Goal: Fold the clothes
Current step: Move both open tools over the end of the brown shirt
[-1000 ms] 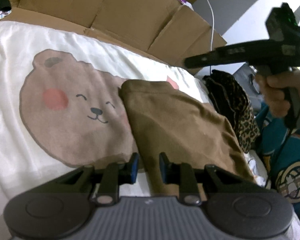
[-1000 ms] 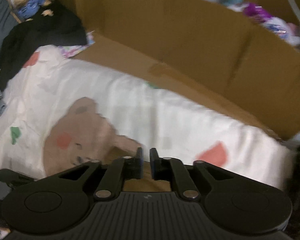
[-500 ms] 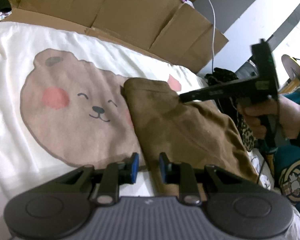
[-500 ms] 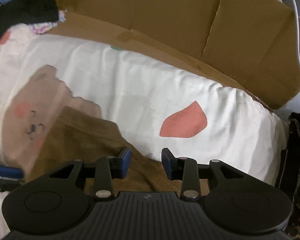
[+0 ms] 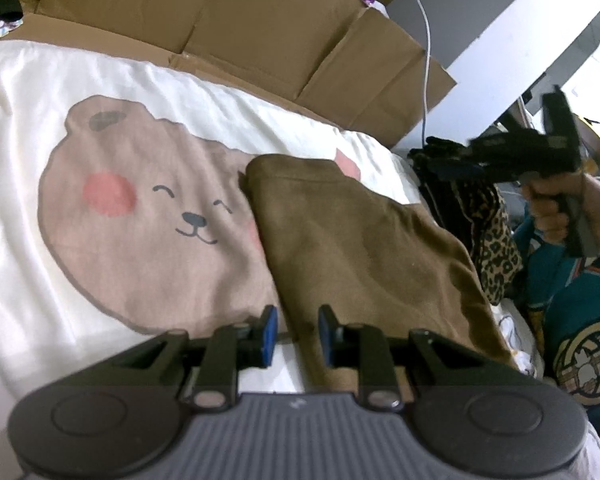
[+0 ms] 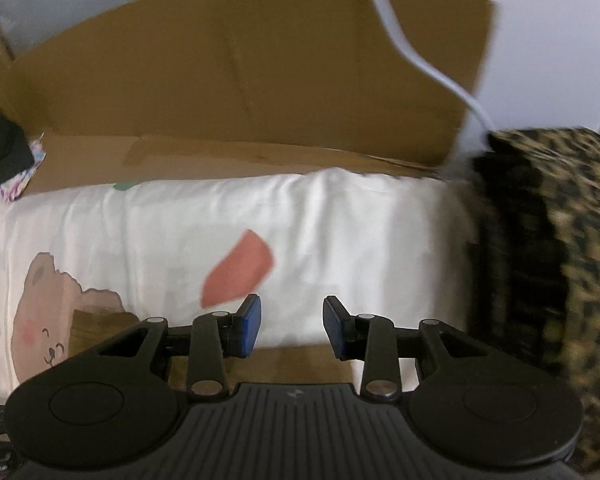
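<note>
The brown cloth (image 5: 364,256) lies folded on the white bear blanket (image 5: 132,200), on the bed. Its long side runs from close by the left claw (image 5: 293,334) up and away toward the cardboard box (image 5: 260,28). The near end of the cloth sits right between the left claw's pads, a bit to the right. The left claw is narrow, and I cannot tell if it pinches the cloth edge or only hangs just over it.

The right claw (image 6: 291,326) is off to the right side, above the edge of the bed. Its jaws have just been opening and now stand partly wide, with nothing between them. So the left claw is the nearer one to the cloth.

The left view shows the whole cloth and the hand (image 5: 560,208) holding the right claw. The right view shows only a small corner of the cloth at its lower left. It shows the spotted leopard cloth (image 6: 548,248) up close, just beside the right claw. I think that may be the next thing to pick up.
</note>
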`<state>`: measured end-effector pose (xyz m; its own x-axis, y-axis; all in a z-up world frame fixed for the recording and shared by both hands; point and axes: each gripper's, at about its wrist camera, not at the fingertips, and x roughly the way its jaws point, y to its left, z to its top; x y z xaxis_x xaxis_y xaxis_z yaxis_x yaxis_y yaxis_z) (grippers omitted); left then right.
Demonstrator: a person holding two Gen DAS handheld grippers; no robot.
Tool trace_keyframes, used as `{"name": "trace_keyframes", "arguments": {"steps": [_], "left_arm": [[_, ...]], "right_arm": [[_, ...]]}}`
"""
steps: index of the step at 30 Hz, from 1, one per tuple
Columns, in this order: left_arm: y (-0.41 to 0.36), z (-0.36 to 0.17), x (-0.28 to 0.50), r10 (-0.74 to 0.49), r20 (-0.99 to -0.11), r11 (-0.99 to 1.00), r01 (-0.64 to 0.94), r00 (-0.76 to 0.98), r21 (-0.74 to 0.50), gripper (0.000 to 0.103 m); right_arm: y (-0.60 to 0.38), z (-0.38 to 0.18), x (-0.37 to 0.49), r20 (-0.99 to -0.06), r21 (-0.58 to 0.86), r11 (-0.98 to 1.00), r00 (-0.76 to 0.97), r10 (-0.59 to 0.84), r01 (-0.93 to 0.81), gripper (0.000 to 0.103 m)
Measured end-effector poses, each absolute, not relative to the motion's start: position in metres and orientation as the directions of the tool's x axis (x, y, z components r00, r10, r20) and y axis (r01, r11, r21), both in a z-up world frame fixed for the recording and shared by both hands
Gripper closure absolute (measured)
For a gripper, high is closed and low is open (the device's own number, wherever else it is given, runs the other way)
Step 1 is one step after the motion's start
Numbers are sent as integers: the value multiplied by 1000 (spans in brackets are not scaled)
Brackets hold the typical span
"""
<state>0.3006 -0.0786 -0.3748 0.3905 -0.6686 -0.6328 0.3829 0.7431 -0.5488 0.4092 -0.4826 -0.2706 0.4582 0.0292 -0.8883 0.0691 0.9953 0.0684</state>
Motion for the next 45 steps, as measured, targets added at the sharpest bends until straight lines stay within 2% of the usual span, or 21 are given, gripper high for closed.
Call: {"name": "trace_keyframes", "arguments": {"steps": [7,15,19,21,22,23,28,35,36,38,39,42,45], "left_arm": [[-80,-377,298,-660,-642,750,381,389,-540,80],[-81,-377,296,-658,-643,752,389,392,-532,80],[-82,-379,295,-657,-645,752,397,390,-526,80],[-82,-379,295,-657,-646,752,399,389,-525,80],[-81,-379,295,-658,-645,752,398,389,-526,80],[-81,-379,295,-658,-645,751,397,389,-528,80],[-79,-380,296,-662,-643,749,391,386,-535,80],[-78,-382,297,-663,-643,747,386,384,-541,80],[-78,-383,297,-663,-643,747,386,382,-541,80],[-79,-383,297,-664,-643,746,387,381,-541,80],[-79,-383,297,-665,-643,745,389,379,-541,80],[-80,-383,296,-666,-644,744,392,376,-540,80],[-79,-383,296,-667,-643,743,391,376,-543,80]], "right_arm": [[-497,-241,347,-906,51,996,424,16,71,61],[-508,-271,283,-950,79,990,310,39,116,61],[-504,-266,289,-963,110,992,253,91,63,60],[-503,-259,294,-952,135,989,284,115,54,52],[-503,-259,297,-942,157,985,309,128,68,43],[-505,-264,302,-935,180,979,325,140,96,43],[-512,-301,319,-915,260,944,364,173,205,45],[-517,-313,344,-921,237,951,357,155,197,45],[-521,-315,347,-919,250,944,359,163,213,48],[-527,-319,352,-915,284,929,357,189,236,64],[-530,-322,354,-911,308,918,354,210,250,68],[-538,-330,357,-917,338,888,320,236,312,75],[-538,-326,359,-917,325,895,333,219,304,89]]}}
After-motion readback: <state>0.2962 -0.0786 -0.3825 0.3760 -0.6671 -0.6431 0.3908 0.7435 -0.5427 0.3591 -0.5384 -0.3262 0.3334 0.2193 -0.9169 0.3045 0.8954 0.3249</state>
